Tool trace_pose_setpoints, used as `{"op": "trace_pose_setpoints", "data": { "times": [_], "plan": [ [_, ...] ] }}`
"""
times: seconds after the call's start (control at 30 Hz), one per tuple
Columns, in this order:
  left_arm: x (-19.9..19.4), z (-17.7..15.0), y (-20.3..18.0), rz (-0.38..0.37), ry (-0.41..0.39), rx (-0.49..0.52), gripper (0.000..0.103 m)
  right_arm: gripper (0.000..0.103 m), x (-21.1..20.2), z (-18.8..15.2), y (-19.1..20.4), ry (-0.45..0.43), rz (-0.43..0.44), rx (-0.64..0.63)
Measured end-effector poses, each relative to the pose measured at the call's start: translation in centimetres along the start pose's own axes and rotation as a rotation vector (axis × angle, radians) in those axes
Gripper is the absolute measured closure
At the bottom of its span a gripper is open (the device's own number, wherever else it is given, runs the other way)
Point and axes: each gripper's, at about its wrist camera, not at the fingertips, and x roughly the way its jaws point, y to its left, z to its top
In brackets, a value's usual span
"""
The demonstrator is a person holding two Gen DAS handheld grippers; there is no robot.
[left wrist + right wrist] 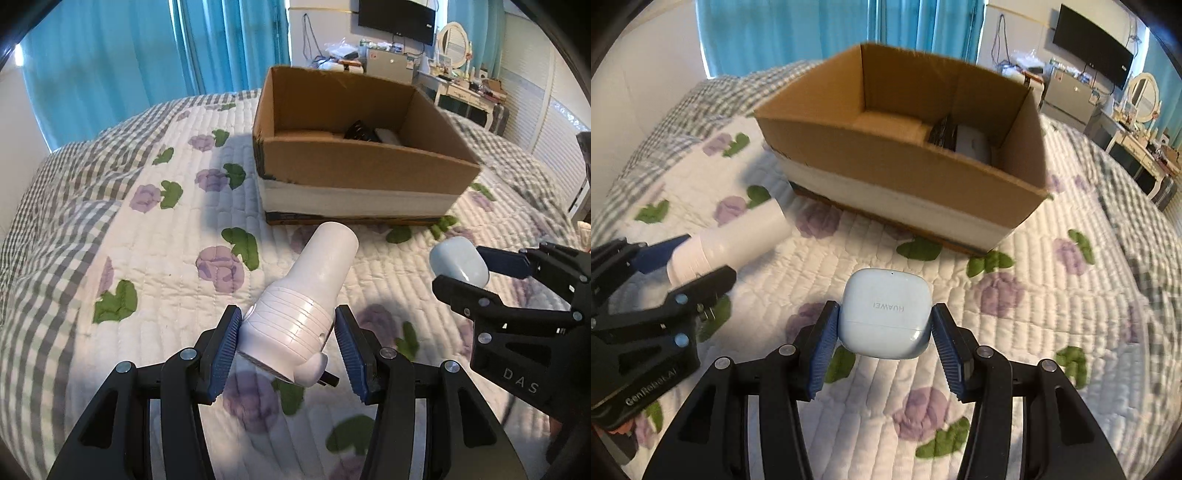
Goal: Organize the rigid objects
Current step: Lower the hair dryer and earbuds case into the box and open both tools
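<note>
My left gripper [288, 332] is shut on a white cylindrical device [310, 291] and holds it above the quilt, its round end pointing at the box. My right gripper [884, 328] is shut on a pale blue HUAWEI earbud case [886, 314]. In the left wrist view the right gripper [476, 273] with the case [460, 264] is at the right. In the right wrist view the left gripper [679, 266] with the white device [738, 236] is at the left. An open cardboard box [354, 166] stands ahead on the bed; it also shows in the right wrist view [886, 158].
Inside the box lie a black object [942, 133] and a grey object [975, 146] at its far right corner. The bed has a white quilt [147, 236] with purple flowers. A dresser with a mirror [454, 40] and a wall TV [397, 18] are behind.
</note>
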Motion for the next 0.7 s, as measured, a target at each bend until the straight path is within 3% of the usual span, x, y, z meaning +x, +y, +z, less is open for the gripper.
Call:
{"op": "trace_pose_setpoints", "data": {
  "times": [0.27,0.57,0.7],
  "plan": [
    [-5.2,2.6,-0.4,-0.056,-0.091,0.005,0.05,0.053,-6.2,1.8,1.9,-0.105,-0.018,-0.045],
    [-9.3,10.3,1.1,-0.076,-0.211,0.02,0.05,0.053,-12.9,6.7,1.0,-0.258,-0.03,-0.073],
    [-9.8,14.7,1.4,-0.046,-0.265,0.03,0.05,0.053,-14.4,9.8,-0.2,-0.307,-0.032,-0.064]
  ]
}}
